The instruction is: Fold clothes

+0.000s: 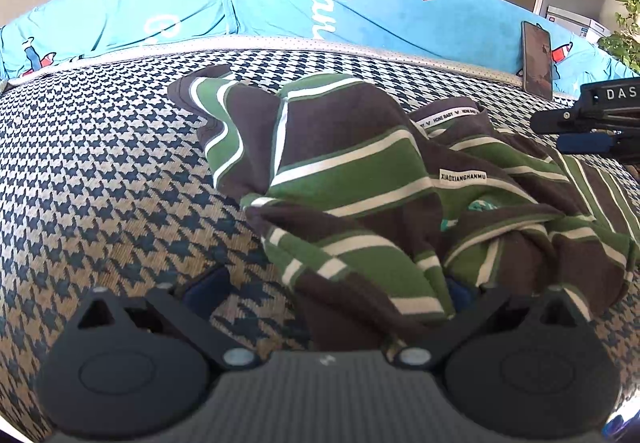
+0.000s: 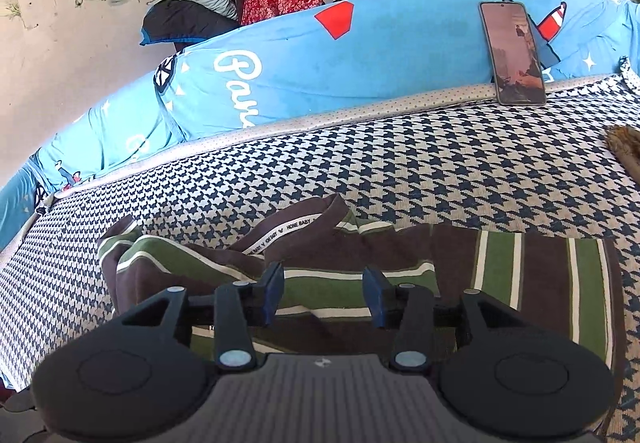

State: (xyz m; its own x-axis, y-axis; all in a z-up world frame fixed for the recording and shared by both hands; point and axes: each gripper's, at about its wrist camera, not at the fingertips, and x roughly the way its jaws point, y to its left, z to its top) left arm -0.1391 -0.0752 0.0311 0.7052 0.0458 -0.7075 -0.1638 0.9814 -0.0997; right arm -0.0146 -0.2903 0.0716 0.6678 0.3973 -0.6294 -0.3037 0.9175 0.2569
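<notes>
A striped garment (image 1: 360, 179) in brown, green and white is seen lying crumpled on a houndstooth-patterned cushion (image 1: 100, 171), which appears to be the seat of a sofa. A white label reading XIAOXIANGHANMU is sewn onto the garment, and a neckband tape printed HONE BABY is visible at the garment's far edge. In the right wrist view the garment's right portion is spread flatter, with its stripes running toward the camera, while the part to the left of that is bunched into folds.

The left tongs (image 1: 332, 291) are held low at the garment's near edge. Their fingers are spread wide apart; one blue pad lies on bare cushion left of the garment, and the other is largely hidden under a fold of the cloth. Nothing is pinched between them.

The right tongs (image 2: 323, 297) are held just above the garment's middle, with both blue pads (image 2: 274, 293) clearly separated and striped cloth visible through the gap. No cloth is gripped. The same tongs are seen at the right edge of the left wrist view, beyond the garment.

Behind the garment, a blue printed backrest cover (image 2: 360, 55) runs along the cushion, and a phone (image 2: 514, 53) is leaned upright against it.
</notes>
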